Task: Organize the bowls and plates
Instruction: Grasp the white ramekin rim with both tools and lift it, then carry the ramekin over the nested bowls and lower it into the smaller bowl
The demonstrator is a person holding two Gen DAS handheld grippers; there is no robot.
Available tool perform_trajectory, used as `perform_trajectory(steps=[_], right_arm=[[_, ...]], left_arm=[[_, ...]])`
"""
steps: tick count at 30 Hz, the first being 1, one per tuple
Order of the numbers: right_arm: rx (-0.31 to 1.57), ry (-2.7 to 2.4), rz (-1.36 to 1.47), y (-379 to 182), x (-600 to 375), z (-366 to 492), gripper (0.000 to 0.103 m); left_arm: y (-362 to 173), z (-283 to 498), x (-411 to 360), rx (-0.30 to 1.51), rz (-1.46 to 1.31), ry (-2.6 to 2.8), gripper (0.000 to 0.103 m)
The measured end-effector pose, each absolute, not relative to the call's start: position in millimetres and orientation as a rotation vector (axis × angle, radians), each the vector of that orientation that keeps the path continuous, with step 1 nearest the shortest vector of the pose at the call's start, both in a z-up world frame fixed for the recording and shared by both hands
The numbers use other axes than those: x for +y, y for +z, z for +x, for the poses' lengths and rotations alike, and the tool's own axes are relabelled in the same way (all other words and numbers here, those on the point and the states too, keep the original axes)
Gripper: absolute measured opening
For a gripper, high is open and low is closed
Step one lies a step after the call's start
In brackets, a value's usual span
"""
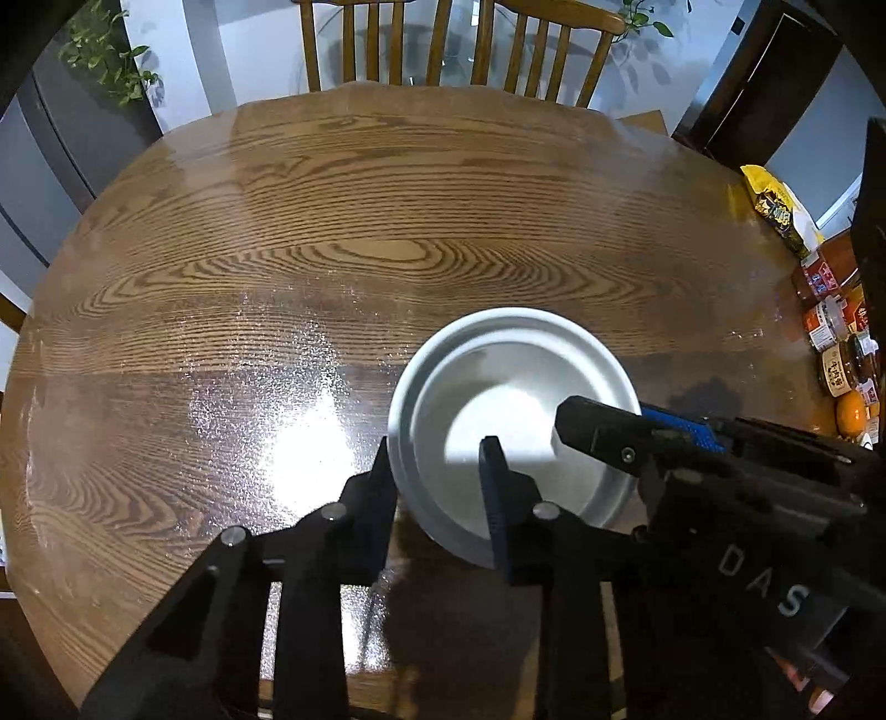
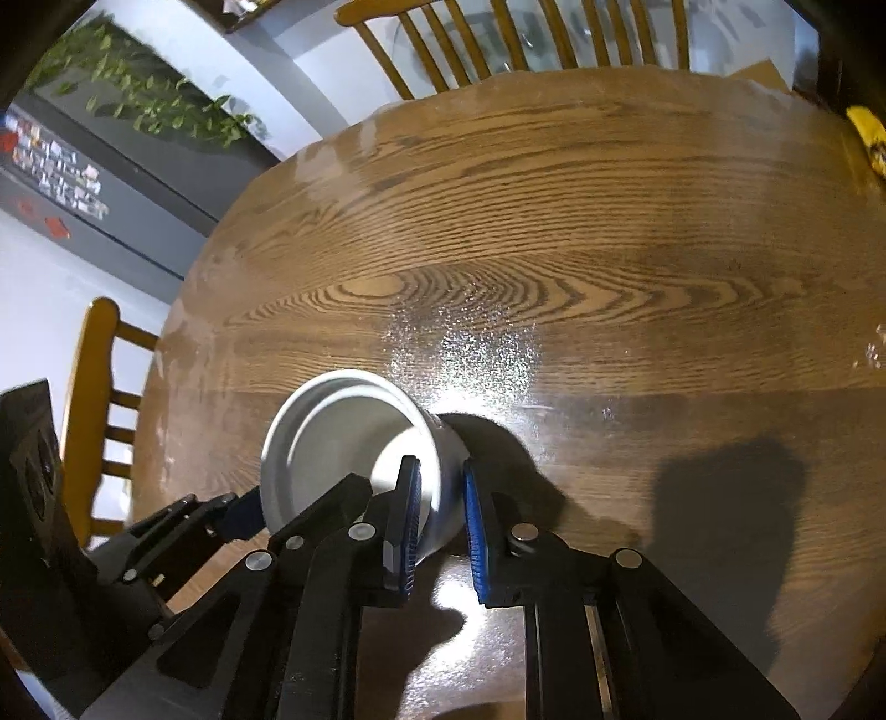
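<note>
Both tongs are pointed steeply down at one white bowl (image 1: pixel 498 437) on the wood table (image 1: pixel 332 277).

Left tongs (image 1: pixel 437 482) are seen from their own camera. One black finger (image 1: pixel 376 509) is placed outside the bowl's near left wall. The blue-padded finger (image 1: pixel 495 498) is placed inside the bowl. The wall is caught between them, and the pads look pressed on it, so the bowl is gripped by its rim on that side.

Right tongs (image 2: pixel 440 520) are seen from their own camera too. One blue pad (image 2: pixel 407 531) is set inside the bowl and the other (image 2: pixel 476 537) outside it. The bowl's right wall is squeezed between the two pads. In the left view the same tongs (image 1: pixel 626 429) are seen reaching in from the right, low over the bowl's rim.

So the bowl is clamped from two sides at once. It is found near the middle of the table, close to the near edge. A second rim line is seen inside the bowl, but whether two bowls are stacked cannot be told. Whether the bowl is resting on the table or lifted cannot be told.

Wood chairs (image 1: pixel 459 50) are stood at the far side of the table. Jars and packets (image 1: pixel 836 332) are kept at the table's right edge, well apart from the bowl. A green plant (image 2: pixel 144 94) is hung by the wall.
</note>
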State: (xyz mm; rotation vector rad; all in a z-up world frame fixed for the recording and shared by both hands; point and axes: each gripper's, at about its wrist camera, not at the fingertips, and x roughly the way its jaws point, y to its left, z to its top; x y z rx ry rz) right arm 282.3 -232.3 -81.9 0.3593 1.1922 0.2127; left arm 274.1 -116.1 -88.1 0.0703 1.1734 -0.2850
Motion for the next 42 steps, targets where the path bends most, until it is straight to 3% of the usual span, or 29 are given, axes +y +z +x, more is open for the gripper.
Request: perform_trajectory(steps=[23,42], right_arm=[[0.968,0.227,0.375,-19.8,-235.4,165.6,0.017],[0.885,0.155,0.4,-0.2,-238.4,64.9,0.017]], left_arm=[[-17.7,158.3,-113.4,0.873,0.223,-0.365,0.023],[1.6,66.6,-114.4,0.791,0.274,-0.463,0.023]])
